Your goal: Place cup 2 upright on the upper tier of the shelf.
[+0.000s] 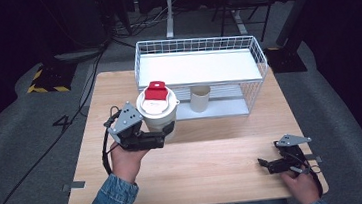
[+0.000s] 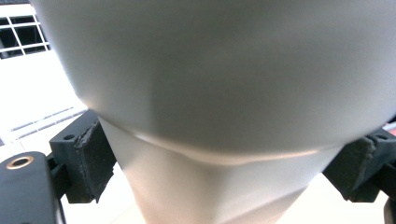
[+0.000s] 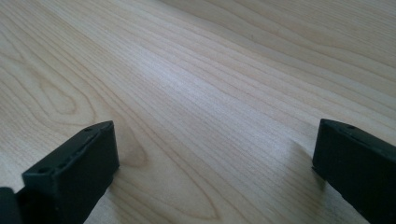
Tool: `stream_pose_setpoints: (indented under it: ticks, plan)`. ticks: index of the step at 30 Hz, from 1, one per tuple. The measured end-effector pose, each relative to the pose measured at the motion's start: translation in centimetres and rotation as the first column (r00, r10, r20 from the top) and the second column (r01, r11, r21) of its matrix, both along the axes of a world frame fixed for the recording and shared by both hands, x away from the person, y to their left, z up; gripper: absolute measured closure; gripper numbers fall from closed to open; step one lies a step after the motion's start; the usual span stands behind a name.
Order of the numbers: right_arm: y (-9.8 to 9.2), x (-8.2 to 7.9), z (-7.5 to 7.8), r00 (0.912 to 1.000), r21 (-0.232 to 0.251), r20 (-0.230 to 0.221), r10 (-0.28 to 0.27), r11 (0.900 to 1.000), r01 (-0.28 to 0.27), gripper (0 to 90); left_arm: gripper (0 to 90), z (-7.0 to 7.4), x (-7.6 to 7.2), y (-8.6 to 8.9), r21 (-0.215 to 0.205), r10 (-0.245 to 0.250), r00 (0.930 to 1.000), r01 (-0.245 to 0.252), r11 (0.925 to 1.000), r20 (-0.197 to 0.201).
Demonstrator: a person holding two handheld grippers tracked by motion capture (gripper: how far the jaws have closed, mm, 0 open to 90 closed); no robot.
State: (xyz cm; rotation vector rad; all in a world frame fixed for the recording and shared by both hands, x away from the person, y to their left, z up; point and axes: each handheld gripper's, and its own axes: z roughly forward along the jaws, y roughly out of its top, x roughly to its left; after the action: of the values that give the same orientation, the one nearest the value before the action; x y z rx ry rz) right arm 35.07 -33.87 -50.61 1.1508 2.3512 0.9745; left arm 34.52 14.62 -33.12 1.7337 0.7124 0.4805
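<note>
dark floor and cables surround the pale wooden worktop (image 1: 200,170), which carries a white wire basket (image 1: 260,59) with a small beige cup (image 1: 200,98) at its open front. left tongs (image 1: 164,133) clamp the white cup (image 1: 157,115) near the basket; its base is hidden, probably lifted. right tongs (image 1: 264,165) gape empty over bare wood.

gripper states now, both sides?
Left gripper: shut on the white lidded cup, pads on its lower body.
Right gripper: open, nothing between the jaws, low over the wooden table.
</note>
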Motion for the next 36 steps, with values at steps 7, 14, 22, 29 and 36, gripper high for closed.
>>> stream_pose_setpoints:
  ticks: [7, 14, 22, 29, 36]
  plan:
    - [0.0, 0.0, 0.0, 1.0, 0.001, -0.001, 0.001, 1.0, -0.001, 0.4, 10.8, 1.1, 1.5, -0.2, 0.012, 0.021, 0.9998, -0.021, 0.9997, 0.004]
    - [0.0, 0.0, 0.0, 1.0, 0.0, -0.001, 0.002, 1.0, -0.002, 0.4, 10.8, 2.3, 2.8, -0.7, 0.017, 0.034, 0.9994, -0.034, 0.9993, 0.011]
    - [0.0, 0.0, 0.0, 1.0, 0.0, -0.001, 0.001, 1.0, -0.001, 0.4, 10.8, 3.7, 4.4, -1.5, 0.014, 0.028, 0.9993, -0.029, 0.9995, 0.022]
    - [0.0, 0.1, 0.0, 1.0, 0.001, 0.0, 0.001, 1.0, -0.001, 0.4, 10.8, 4.7, 6.1, -2.3, 0.019, 0.031, 0.9991, -0.032, 0.9993, 0.027]
    - [0.0, 0.1, 0.0, 1.0, 0.001, -0.001, 0.001, 1.0, -0.001, 0.4, 10.8, 5.6, 7.6, -2.9, 0.012, 0.046, 0.9983, -0.046, 0.9989, 0.037]
